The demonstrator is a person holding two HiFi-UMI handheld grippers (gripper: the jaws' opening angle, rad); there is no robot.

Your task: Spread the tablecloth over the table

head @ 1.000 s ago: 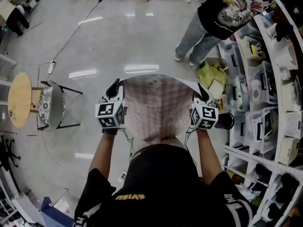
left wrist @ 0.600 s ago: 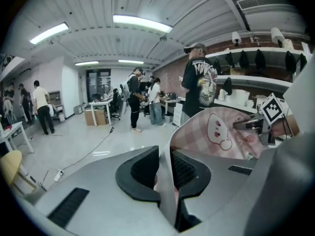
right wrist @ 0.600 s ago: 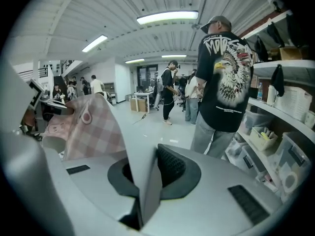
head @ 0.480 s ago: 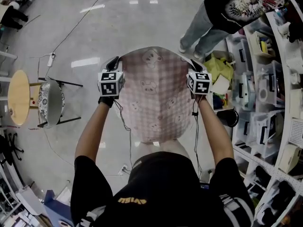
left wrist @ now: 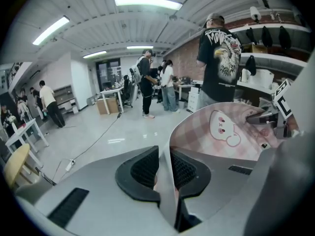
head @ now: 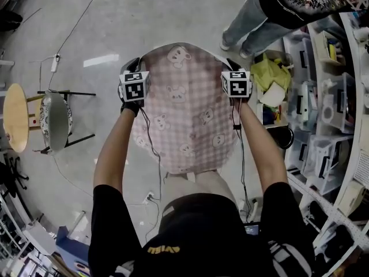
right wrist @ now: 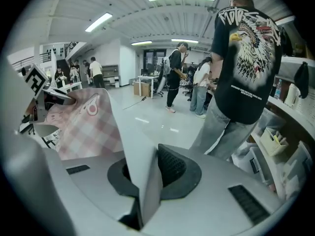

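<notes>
A pink checked tablecloth [head: 187, 111] with bear prints hangs spread in the air between my two grippers, in front of the person's body. My left gripper [head: 136, 69] is shut on its left top corner, and in the left gripper view the cloth edge [left wrist: 166, 173] runs up between the black pads [left wrist: 142, 170]. My right gripper [head: 233, 68] is shut on the right top corner; the cloth edge [right wrist: 142, 181] stands pinched between its pads [right wrist: 172, 167]. The cloth's lower part hangs down toward the person's legs. No table under the cloth is visible.
A standing person [head: 277, 10] in a black printed shirt is close at the upper right. Shelves with bins [head: 328, 108] line the right side. A chair [head: 55, 120] and a round wooden table [head: 14, 117] stand at the left. A cable [head: 75, 27] crosses the glossy floor.
Both grippers have moved forward, away from the body, with arms stretching out. The cloth has opened out wider and shows more of its printed face.
</notes>
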